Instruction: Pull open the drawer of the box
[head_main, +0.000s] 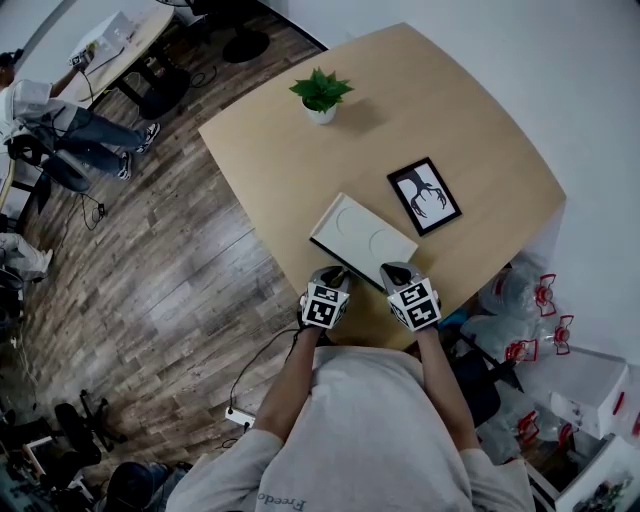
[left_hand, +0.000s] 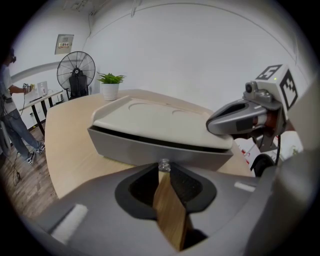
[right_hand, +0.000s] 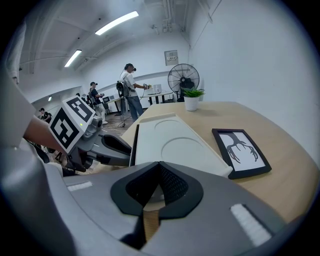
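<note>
Probably an office: desks (head_main: 148, 32), fan (right_hand: 183, 78), strip lights (right_hand: 116, 23).

The pale wooden table (head_main: 270, 150) carries a flat white box (head_main: 362, 239) at its near edge, a black picture frame (head_main: 424, 196) just beyond toward the right edge, and a potted plant (head_main: 320, 95) near the far left edge.

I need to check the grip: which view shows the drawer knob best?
Left gripper view: the knob sits at the jaw tips, on the drawer front. Head view hides it under the left gripper; right gripper view shows only the box top.
</note>
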